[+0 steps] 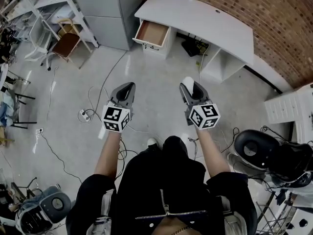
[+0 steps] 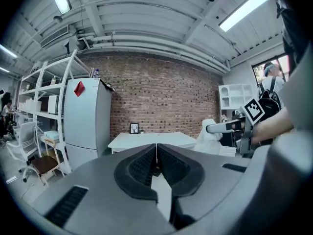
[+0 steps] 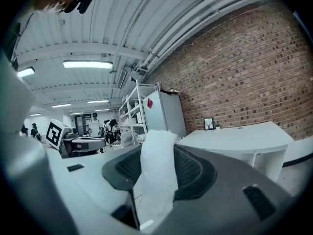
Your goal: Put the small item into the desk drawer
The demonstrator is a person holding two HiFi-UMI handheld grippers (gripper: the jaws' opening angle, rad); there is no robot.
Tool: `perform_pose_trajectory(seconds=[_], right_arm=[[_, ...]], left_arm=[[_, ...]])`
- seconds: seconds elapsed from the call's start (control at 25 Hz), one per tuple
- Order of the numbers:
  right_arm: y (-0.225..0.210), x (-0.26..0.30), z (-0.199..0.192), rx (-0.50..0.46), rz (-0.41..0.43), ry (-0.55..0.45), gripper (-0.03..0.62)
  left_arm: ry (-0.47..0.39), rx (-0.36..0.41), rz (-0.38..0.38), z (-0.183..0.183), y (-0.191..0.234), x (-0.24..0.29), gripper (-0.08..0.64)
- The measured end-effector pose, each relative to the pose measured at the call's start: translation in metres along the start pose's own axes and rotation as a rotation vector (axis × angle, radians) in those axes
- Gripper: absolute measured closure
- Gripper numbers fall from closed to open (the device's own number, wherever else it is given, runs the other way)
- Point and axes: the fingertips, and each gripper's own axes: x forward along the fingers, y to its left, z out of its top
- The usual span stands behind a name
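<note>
The left tongs (image 2: 156, 152) have a smooth, matt grey plastic shell; their pads (image 2: 141, 168) are dark, finely ribbed and rubber-like. The right tongs (image 3: 157, 153) have the same finish, and between them the small item (image 3: 155, 180) is white, crinkled and slightly grainy, like thin plastic or foam wrap. At twelve o'clock in the head view the tabletop (image 1: 205, 21) is smooth matt white, and its drawer (image 1: 152, 32) shows a bare wood-brown bottom. The wall (image 1: 274, 23) at one o'clock is rough red brick. The floor (image 1: 156, 98) is pale, polished and glossy. The cabinet (image 1: 110, 13) at eleven o'clock is smooth grey metal. The jacket (image 1: 161, 180) is matt black cloth with a metal zip (image 1: 166, 208)
</note>
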Motion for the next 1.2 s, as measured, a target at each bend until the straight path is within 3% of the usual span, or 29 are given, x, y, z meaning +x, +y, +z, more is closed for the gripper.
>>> perform_pose_trajectory(seconds=[0.36, 0.68, 1.2], right_arm=[[-0.024, 0.061, 0.002, 0.01, 0.004, 0.033, 0.419], [-0.062, 0.148, 0.009, 0.013, 0.024, 0.032, 0.419], [-0.177, 0.307, 0.074, -0.02, 0.142, 0.04, 0.419]], left_arm=[[0.021, -0.035, -0.001, -0.006, 0.044, 0.047, 0.538], [0.019, -0.039, 0.034, -0.001, 0.097, 0.108, 0.538], [0.038, -0.043, 0.168, 0.046, 0.172, 0.255, 0.538]])
